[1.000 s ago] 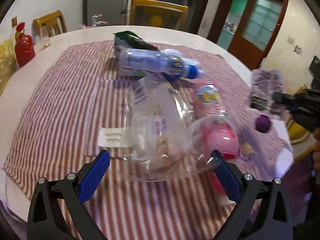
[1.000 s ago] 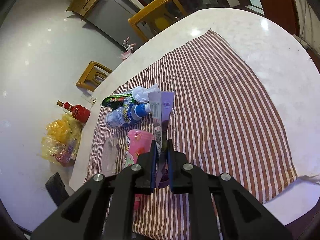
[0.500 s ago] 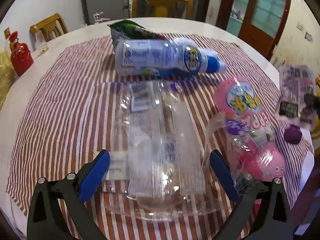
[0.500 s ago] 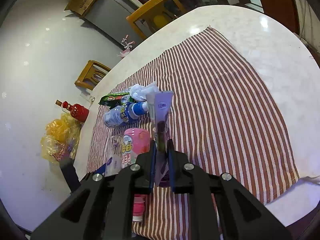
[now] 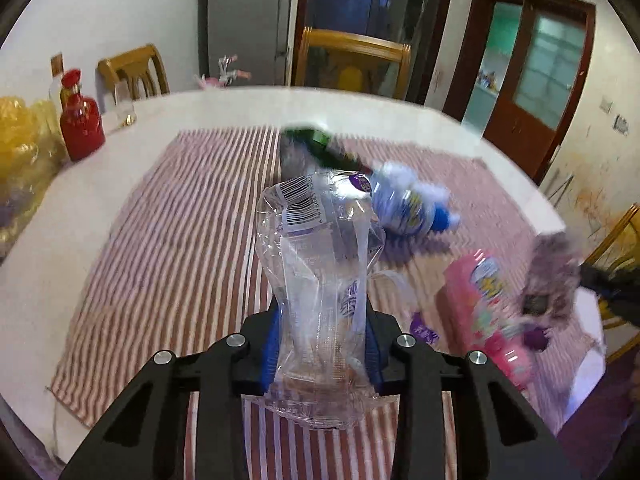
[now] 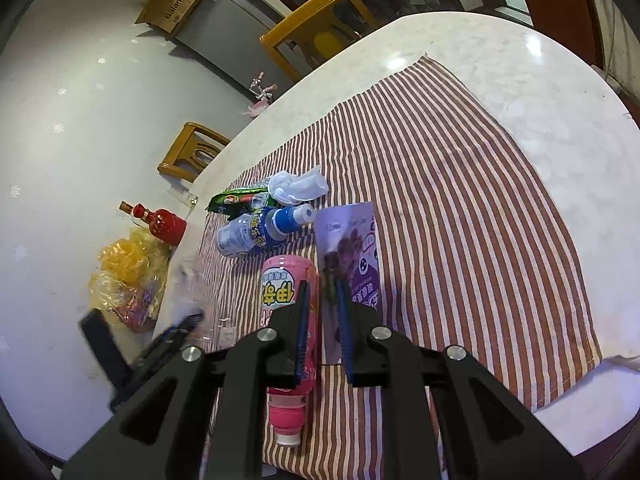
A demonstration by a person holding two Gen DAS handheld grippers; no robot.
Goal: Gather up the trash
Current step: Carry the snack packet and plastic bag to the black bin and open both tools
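Observation:
My left gripper (image 5: 322, 332) has its jaws closing on a crumpled clear plastic package (image 5: 320, 248), with both blue pads pressing its sides, and holds it up off the striped cloth (image 5: 192, 240). My right gripper (image 6: 322, 300) is shut on a purple snack pouch (image 6: 354, 248), which shows blurred at the right of the left wrist view. On the cloth lie a pink bottle (image 6: 280, 292), a blue-capped clear bottle (image 6: 260, 228), a green wrapper (image 6: 236, 200) and a white tissue (image 6: 298, 186). The left gripper's tip (image 6: 184, 324) shows blurred to the left of the pink bottle.
The round white table (image 6: 520, 92) carries a red bottle (image 5: 80, 128), a small glass (image 5: 124, 108) and a yellow plastic bag (image 6: 128, 264) at its left edge. Wooden chairs (image 5: 356, 56) stand behind the table. The cloth's right half (image 6: 460, 200) is bare.
The left gripper's jaws went from wide apart around the clear package to pressed on it, and lifted it off the cloth. The right gripper kept still with the pouch.

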